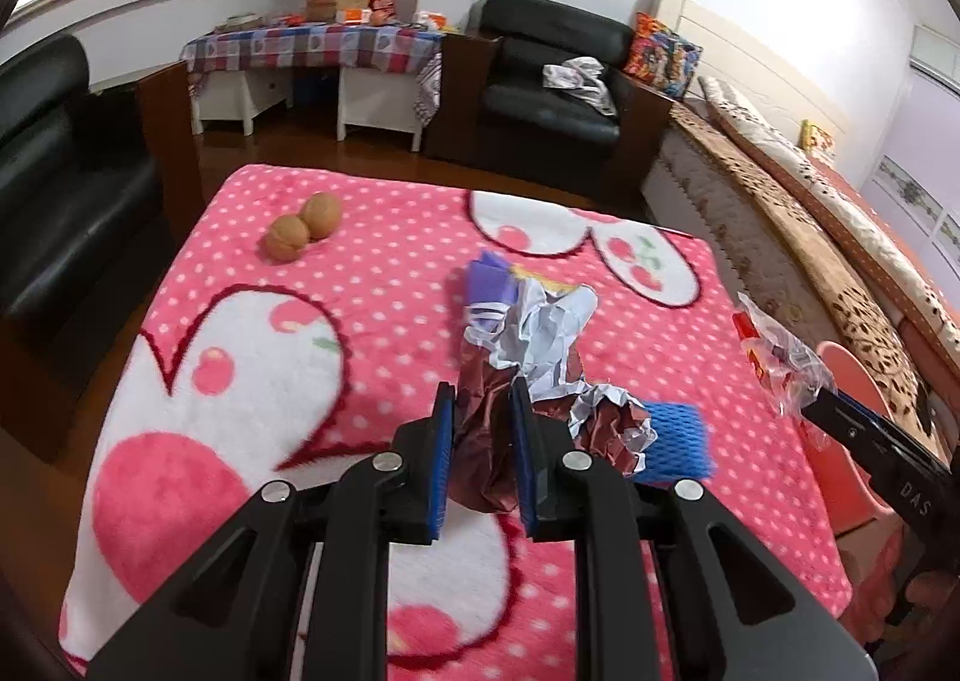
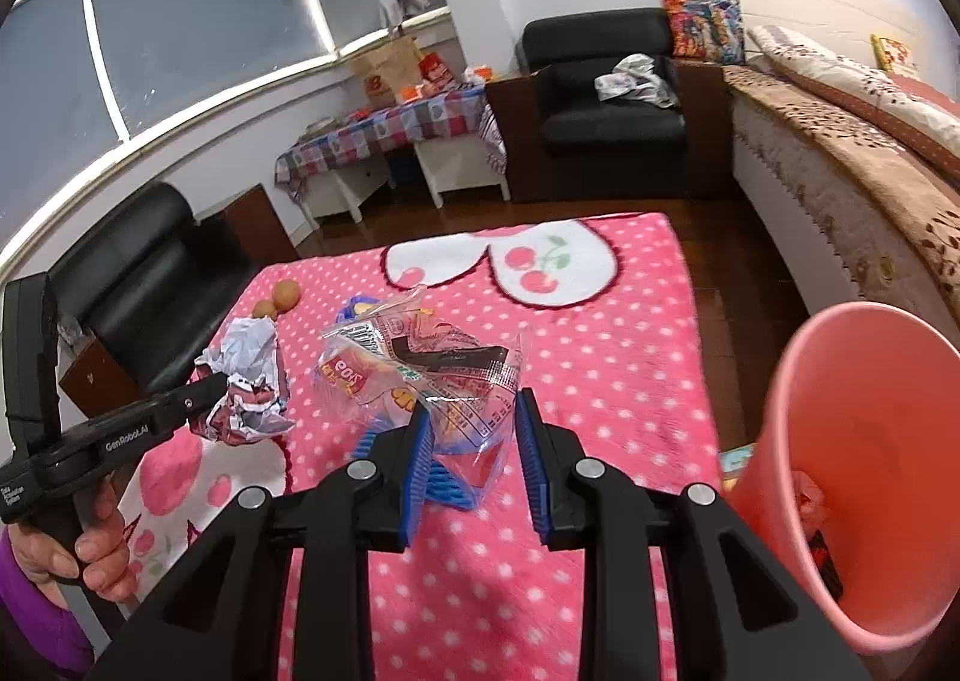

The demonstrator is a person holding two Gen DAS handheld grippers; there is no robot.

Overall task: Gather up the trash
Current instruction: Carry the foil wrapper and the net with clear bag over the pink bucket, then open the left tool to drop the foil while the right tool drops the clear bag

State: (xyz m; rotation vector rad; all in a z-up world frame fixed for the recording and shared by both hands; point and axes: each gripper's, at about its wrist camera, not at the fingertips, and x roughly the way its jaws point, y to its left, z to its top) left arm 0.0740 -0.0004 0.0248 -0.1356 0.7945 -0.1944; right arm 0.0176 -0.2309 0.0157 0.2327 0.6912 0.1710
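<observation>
Currently, the left gripper [image 1: 483, 411] clamps a crumpled foil wrapper [image 1: 528, 345] above the pink blanket [image 1: 384, 237]. Right gripper [image 2: 471, 420] – jaws narrowed on a clear plastic bag [image 2: 420, 357] (printed) – sits left of the pink bin [image 2: 774, 441].

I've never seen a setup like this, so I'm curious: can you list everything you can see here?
Blanket: one, pink with white dots and cherry hearts, spread underneath.
Walnuts: two, brown, touching, at the blanket's far left.
Foil wrapper: one, silver and maroon, crumpled, between the left fingers.
Clear bag: one, see-through with red print, between the right fingers.
Blue foam net: one, on the blanket.
Bin: one, pink, right of the blanket, some trash inside.
Armchairs: two, black, far side and left.
Side table: one, checked cloth, snacks and a paper bag on top.
Bed: one, brown patterned cover, right.
Left gripper: black, blue pads.
Right gripper: same.
Hand: one, holding the left gripper.
</observation>
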